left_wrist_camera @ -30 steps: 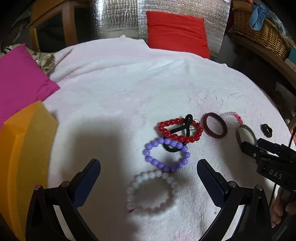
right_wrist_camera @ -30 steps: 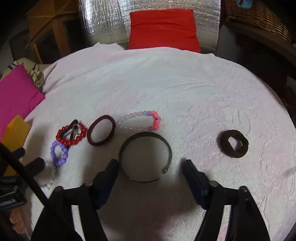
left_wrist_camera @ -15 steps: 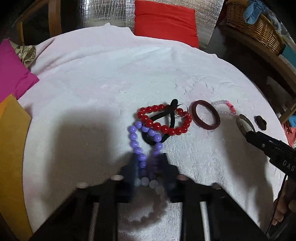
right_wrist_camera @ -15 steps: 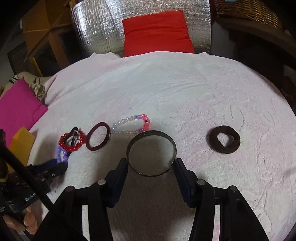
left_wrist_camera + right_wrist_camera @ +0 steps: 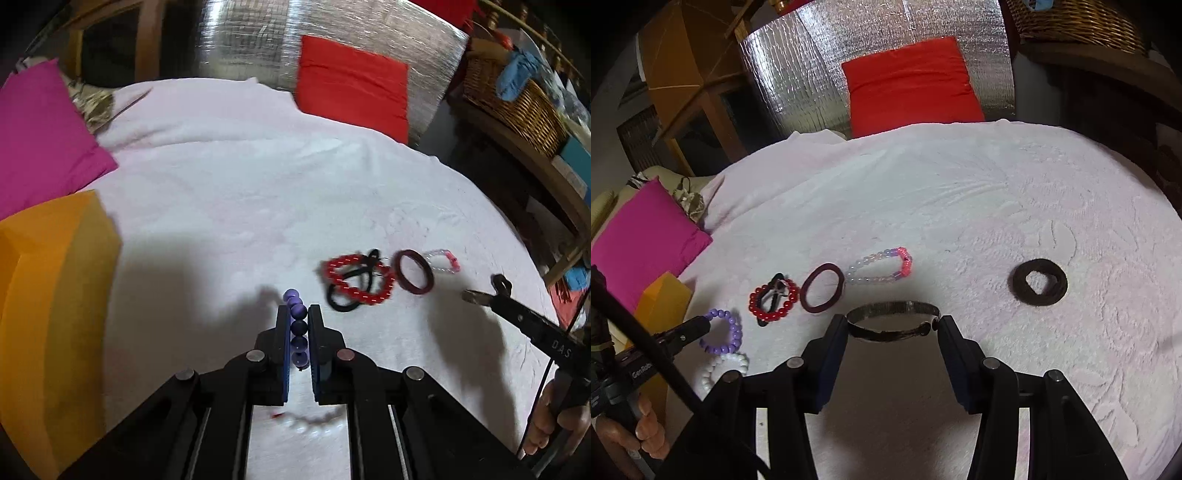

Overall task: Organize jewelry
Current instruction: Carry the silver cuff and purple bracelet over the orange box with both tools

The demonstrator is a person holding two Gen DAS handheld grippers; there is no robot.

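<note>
My left gripper [image 5: 298,314] is shut on the purple bead bracelet [image 5: 297,325] and holds it above the white cloth; it shows in the right wrist view too [image 5: 726,332]. The white bead bracelet [image 5: 720,369] lies beneath it. My right gripper [image 5: 892,325] grips the metal bangle [image 5: 892,321] between its fingers and holds it lifted. On the cloth lie the red bead bracelet [image 5: 356,277] over a black hair tie [image 5: 347,295], a dark red bangle [image 5: 413,271], a pink and clear bead bracelet [image 5: 882,267] and a brown scrunchie [image 5: 1039,282].
The white cloth [image 5: 240,177] covers a round table. An orange box [image 5: 48,295] and a magenta cushion [image 5: 40,133] sit at the left. A red cushion [image 5: 352,86] stands at the back. A wicker basket [image 5: 513,107] sits on a shelf at the right.
My left gripper has shut on the purple bracelet and lifted it off the cloth. My right gripper has closed in on the metal bangle and raised it.
</note>
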